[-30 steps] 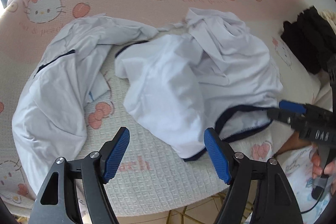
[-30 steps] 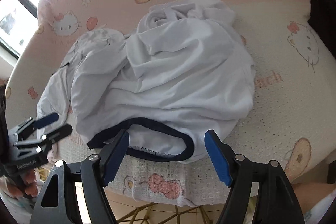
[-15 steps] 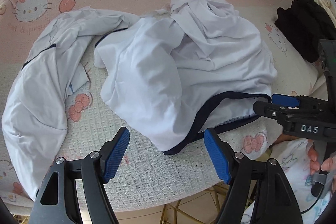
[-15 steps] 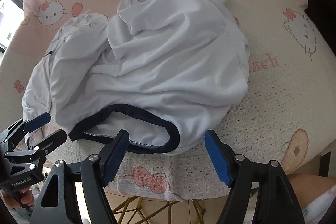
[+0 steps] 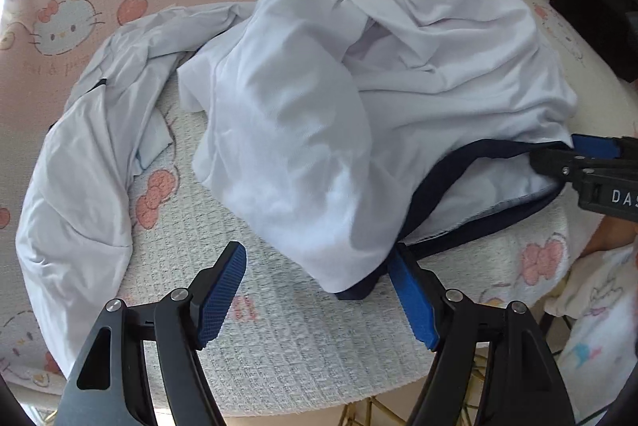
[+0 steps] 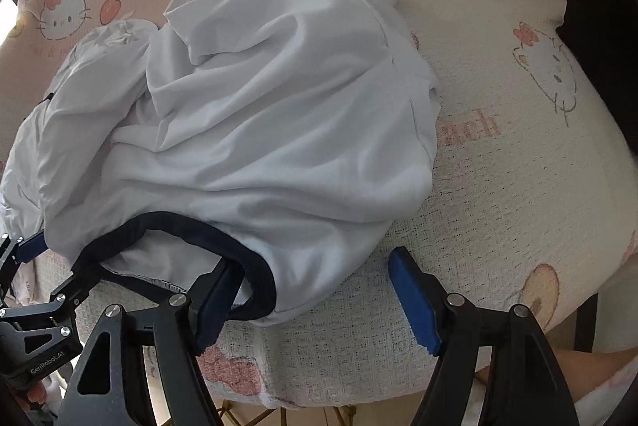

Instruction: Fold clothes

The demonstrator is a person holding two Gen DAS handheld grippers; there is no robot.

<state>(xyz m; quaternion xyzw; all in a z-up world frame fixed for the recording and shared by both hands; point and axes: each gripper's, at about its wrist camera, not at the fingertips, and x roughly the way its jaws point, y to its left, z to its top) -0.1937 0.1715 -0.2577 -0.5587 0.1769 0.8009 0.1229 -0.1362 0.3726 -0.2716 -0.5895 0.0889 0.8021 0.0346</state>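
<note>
A crumpled white garment (image 5: 339, 115) with a navy hem (image 5: 438, 182) lies on a cat-print blanket (image 5: 279, 338). My left gripper (image 5: 319, 290) is open, with the hem's near-left corner lying between its blue pads (image 5: 221, 294). In the right wrist view the white garment (image 6: 279, 99) fills the middle. My right gripper (image 6: 315, 300) is open around the navy hem (image 6: 259, 286); its left finger sits at the hem opening. The right gripper (image 5: 566, 152) shows at the hem's far end, and the left gripper (image 6: 56, 262) shows at the left of the right wrist view.
More white cloth with navy trim (image 5: 79, 166) trails off to the left on the blanket. A pile of dark clothes (image 5: 590, 7) sits at the far right, also in the right wrist view as dark clothes (image 6: 598, 47). The blanket's front edge (image 6: 319, 386) drops off just below both grippers.
Both grippers have moved forward and down to the navy hem. The hem's corners now lie between their open fingers; before, they were short of it.
</note>
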